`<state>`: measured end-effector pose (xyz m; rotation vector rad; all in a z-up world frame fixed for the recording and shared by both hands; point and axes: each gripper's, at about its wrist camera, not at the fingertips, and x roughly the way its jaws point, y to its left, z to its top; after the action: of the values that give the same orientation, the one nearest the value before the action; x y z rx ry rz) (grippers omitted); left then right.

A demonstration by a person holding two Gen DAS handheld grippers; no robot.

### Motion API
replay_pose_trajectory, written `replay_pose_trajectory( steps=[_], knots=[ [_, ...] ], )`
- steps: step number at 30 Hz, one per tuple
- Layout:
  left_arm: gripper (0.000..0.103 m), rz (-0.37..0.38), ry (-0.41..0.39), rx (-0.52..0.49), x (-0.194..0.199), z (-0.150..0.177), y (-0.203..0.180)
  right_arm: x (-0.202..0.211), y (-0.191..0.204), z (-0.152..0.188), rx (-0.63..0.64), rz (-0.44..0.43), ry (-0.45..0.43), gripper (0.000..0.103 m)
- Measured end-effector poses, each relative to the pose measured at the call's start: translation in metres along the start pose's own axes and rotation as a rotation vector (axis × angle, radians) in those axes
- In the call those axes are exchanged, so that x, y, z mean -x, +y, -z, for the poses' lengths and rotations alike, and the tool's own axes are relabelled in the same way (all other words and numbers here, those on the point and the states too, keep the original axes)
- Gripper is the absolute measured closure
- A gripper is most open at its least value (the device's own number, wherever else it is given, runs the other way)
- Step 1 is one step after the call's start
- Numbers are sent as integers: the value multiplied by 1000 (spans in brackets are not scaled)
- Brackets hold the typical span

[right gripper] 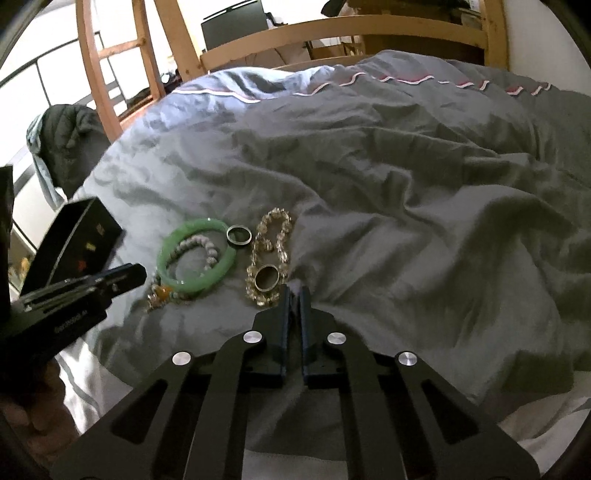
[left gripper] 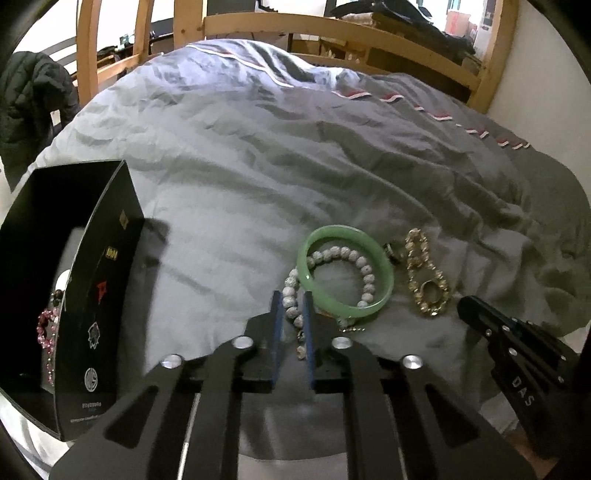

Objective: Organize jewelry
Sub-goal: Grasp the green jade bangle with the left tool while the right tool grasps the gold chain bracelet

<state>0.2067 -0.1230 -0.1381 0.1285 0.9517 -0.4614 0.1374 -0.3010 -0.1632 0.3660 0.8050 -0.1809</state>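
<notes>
My left hand-held gripper (left gripper: 292,295) has its blue fingers set around the string of white-grey stone beads (left gripper: 343,258), which lies partly inside the glossy green jade bangle (left gripper: 345,271) on the grey bed quilt (left gripper: 221,184). My right hand-held gripper (right gripper: 294,291) is nearly closed and empty, beside the gold crystal bracelet (right gripper: 267,258). An open black cardboard box (left gripper: 99,295) holding a pink bead chain (left gripper: 48,332) stands left.

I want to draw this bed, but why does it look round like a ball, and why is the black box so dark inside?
Left wrist view: the fisheye lens bends the grey blanket and wooden bed frame into curves; the black box holds shadow inside and casts one onto the blanket. Right wrist view: same bending, corners black, the green bangle slightly blurry, windows glaring white.
</notes>
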Motion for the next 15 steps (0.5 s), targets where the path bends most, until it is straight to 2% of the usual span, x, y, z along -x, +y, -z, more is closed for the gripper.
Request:
replay_pose_trajectory(
  steps=[1,2,5,7,8,10,12,15],
  knots=[
    [65,1,-5,0,1,0,0,-2,1,-3,-2,-12,6,96],
    [48,-3,-21,1,2,-1,-1,-6,2,-5,-3,-31,16,95],
    [45,-3,-31,-3,-2,-6,-3,-14,5,-11,-13,-66,32,88],
    [45,-16,-19,-3,-9,-9,-5,-21,6,-13,-16,-76,40,64],
    [46,-20,-2,-7,-16,-9,-6,-24,7,-13,-17,-82,44,60],
    [54,-16,12,-13,-20,-8,-7,-31,6,-11,-24,-81,64,59],
    [75,-7,20,-24,-21,-8,-9,-34,4,-9,-30,-84,70,63],
    [88,3,19,-23,-20,-9,-9,-30,-1,-6,-54,-105,57,94]
  ],
)
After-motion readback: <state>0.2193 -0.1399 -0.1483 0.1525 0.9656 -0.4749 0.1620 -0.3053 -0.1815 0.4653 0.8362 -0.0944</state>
